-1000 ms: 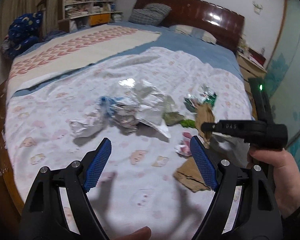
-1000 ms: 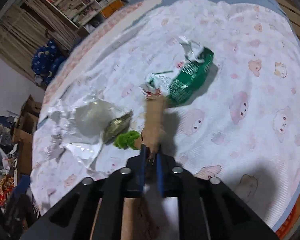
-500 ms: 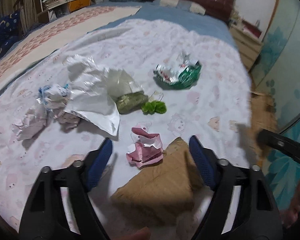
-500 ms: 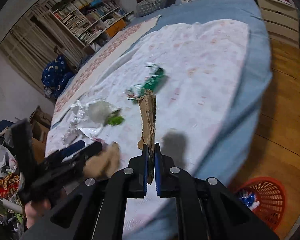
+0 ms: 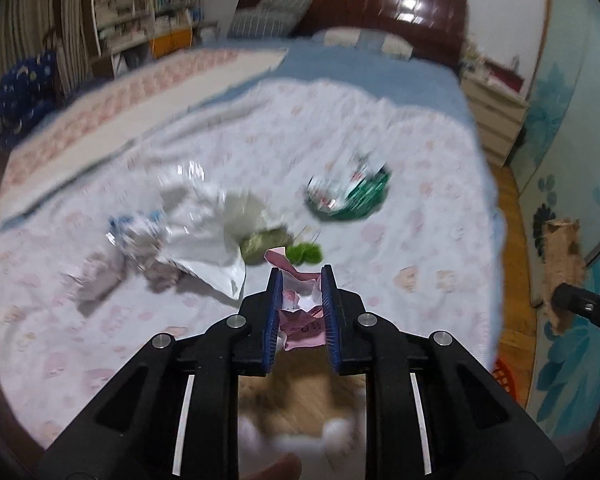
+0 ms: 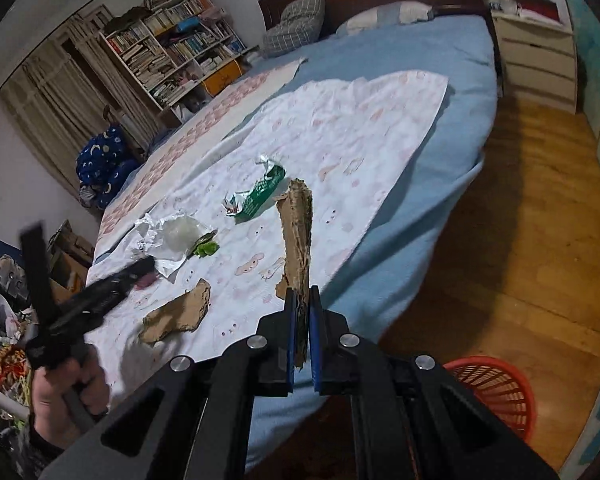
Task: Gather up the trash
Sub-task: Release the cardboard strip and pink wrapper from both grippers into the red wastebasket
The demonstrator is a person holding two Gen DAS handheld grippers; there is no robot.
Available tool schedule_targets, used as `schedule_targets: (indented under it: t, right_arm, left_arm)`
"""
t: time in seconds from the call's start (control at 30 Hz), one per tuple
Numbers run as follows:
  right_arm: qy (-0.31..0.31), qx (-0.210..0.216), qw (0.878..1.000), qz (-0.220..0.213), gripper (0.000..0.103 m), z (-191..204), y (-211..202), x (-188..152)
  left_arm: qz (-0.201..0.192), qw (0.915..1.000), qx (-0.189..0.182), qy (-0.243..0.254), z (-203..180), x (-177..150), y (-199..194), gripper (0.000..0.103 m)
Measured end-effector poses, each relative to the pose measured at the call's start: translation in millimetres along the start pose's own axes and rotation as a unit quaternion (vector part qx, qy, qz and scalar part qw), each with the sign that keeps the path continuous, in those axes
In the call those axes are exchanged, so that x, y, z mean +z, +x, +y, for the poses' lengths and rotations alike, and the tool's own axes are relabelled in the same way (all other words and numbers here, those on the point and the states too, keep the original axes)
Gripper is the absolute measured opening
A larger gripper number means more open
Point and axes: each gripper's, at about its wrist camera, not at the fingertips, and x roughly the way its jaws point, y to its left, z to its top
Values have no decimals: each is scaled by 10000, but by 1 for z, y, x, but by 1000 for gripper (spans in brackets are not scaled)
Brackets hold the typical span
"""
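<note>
Bedding [image 6: 352, 128] lay far-left; right gripper [image 6: 302, 300] pinched upright cardboard [image 6: 298, 236], basket [image 6: 496, 392] near-right below it. Left gripper [image 5: 300, 280] pinched 1 pink wrapper [image 5: 300, 316].

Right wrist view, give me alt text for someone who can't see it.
The right gripper holds a torn cardboard strip upright over the bed's edge. A red basket stands on the floor below; wrappers and another cardboard piece lie on the white sheet.
</note>
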Motion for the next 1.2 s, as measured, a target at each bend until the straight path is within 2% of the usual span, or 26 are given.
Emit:
schedule_targets:
  t: [0.07,0.17,0.33,0.43,0.53,0.63,0.7,0.77,0.87,1.03,1.2]
  right_arm:
    - [-88,-70,9999,-97,7,3,-19,-3]
    - [-256,-288,9989,-275,7,6,-60,-14]
    - [-275,-816,9951,-490,7,-10,-136,-46]
    - [-56,-1153,9921,-493,7,-33,-171,-72]
    - [278,-1400,9891,-360,7,-66,-188,-99]
    - [654,-1566,9855,-55,7,-103,-182,-126]
    - [840,-1582,9835,263,7,-126,-164,-143]
    - [961,-1572,9807,654,7,-146,-138,-161]
    - [1097,-1579,9752,1097,7,-166,-107,-172]
    - [1184,-1555,9704,1420,7,-183,-76,-171]
    - [1192,-1480,9697,1533,7,-170,-55,-170]
  left_arm:
    - [-284,9995,-141,91,-7,-2,-30,19]
    - [-476,9975,-495,155,-28,-10,-62,19]
    - [-589,9872,-1298,717,-101,-23,-96,20]
    - [-517,9767,-1734,1156,-151,-40,-107,20]
    - [-45,9642,-2195,1489,-198,-67,-92,20]
    - [435,9557,-2323,1755,-224,-96,-64,20]
    - [929,9487,-2372,1873,-241,-118,-35,20]
    - [1274,9461,-2208,1996,-249,-137,-5,20]
    - [1753,9441,-2024,1924,-250,-155,33,20]
    - [1923,9472,-1783,1846,-245,-161,53,20]
    - [1850,9495,-1763,1820,-246,-158,49,20]
